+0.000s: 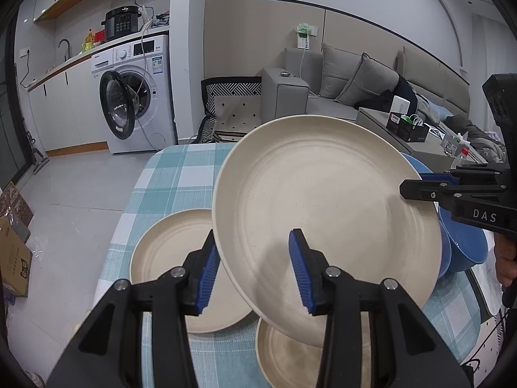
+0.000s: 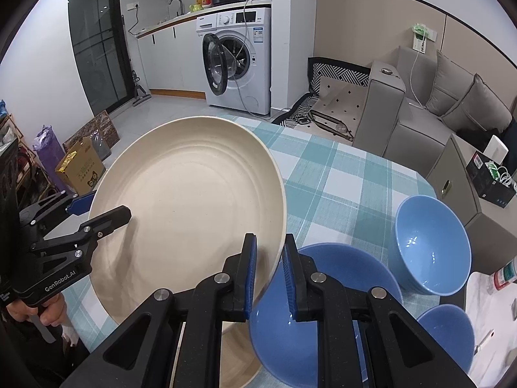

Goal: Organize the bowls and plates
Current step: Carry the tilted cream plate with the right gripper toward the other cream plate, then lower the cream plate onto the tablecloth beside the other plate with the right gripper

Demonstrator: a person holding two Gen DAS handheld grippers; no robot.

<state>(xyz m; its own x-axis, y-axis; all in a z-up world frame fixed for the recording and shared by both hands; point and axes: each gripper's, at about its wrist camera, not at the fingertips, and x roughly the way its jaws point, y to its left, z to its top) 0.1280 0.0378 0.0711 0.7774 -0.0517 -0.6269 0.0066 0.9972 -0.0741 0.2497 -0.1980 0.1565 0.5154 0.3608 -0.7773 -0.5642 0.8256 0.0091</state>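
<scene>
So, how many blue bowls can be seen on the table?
3, all in the right wrist view: one far right, one right behind the right tool, one at the lower right edge. Others may be hidden behind the raised cream plate.

left wrist view sits close behind its own fingers, looking across the checked table (image 1: pixel 168 174) toward the washing machine (image 1: pixel 135 93) and sofa (image 1: pixel 349 77). right wrist view looks from the opposite side, equally close. both share the raised plate (image 1: pixel 323 213).

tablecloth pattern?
Teal-and-white plaid check on the tablecloth, clearest in the right wrist view.
</scene>
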